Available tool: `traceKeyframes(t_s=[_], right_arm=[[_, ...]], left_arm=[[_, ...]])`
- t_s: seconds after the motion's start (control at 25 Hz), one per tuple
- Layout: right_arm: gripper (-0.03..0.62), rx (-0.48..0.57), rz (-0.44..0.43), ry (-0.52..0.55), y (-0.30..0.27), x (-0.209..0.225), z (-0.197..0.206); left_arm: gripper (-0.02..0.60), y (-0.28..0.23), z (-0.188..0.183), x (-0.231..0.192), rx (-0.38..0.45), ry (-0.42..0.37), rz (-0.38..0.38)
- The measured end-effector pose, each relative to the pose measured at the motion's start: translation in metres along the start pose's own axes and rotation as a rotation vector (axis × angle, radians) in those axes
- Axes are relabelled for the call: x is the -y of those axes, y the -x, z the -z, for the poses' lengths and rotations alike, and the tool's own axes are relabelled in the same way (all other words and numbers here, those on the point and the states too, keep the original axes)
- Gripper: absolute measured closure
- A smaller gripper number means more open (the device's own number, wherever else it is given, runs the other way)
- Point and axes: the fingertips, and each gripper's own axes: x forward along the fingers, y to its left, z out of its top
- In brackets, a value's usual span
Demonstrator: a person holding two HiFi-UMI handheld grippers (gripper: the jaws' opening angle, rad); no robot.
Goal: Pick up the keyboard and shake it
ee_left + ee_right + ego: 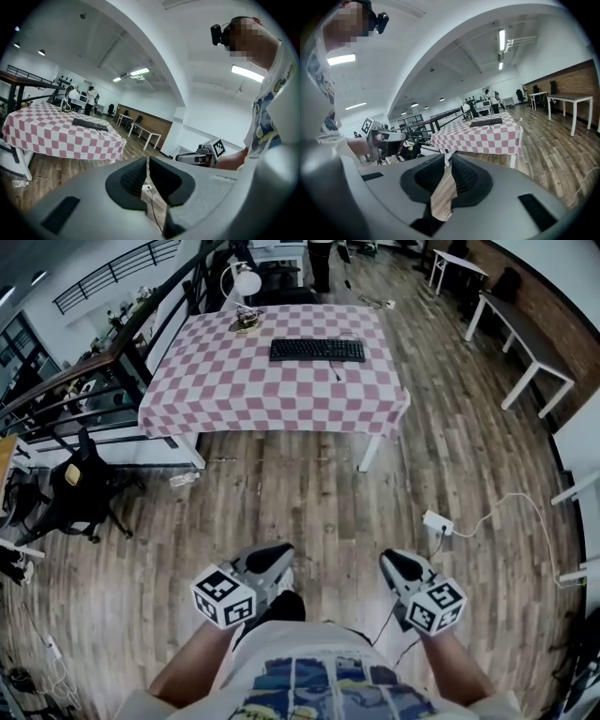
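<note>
Holding left gripper [273, 556] clenched empty, right gripper [397, 564] slightly parted, empty, both well apart from keyboard [317, 350] on far table [234, 395].

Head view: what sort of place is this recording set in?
Probably an open-plan office or lab: a checked-cloth table with a keyboard on it, white work desks along a brick wall, and an office chair.
</note>
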Motion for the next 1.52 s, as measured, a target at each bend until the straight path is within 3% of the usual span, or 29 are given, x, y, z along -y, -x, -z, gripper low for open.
traceKeyframes(t_s=[0.16, 0.36, 0.76, 1.32, 1.52], right_arm=[[0.536, -0.019, 0.02, 0.013, -0.07, 0.014, -0.046], [0.533, -0.037, 0.067, 0.041, -0.142, 0.015, -0.089], [0.534, -0.039, 0.097, 0.037, -0.244, 0.049, -0.137], [0.519, -0.044, -0.008, 0.021, -0.37, 0.247, -0.237], [0.516, -0.066, -0.022, 0.02, -0.405, 0.308, -0.25]], left_arm=[[0.528, -0.021, -0.048, -0.064, 0.006, -0.01, 0.047], [0.528, -0.033, -0.085, -0.14, -0.019, -0.012, 0.113], [0.527, -0.073, -0.122, -0.245, -0.004, 0.024, 0.072], [0.509, -0.228, -0.206, -0.376, -0.033, 0.062, -0.058], [0.505, -0.278, -0.223, -0.416, -0.031, 0.097, -0.085]])
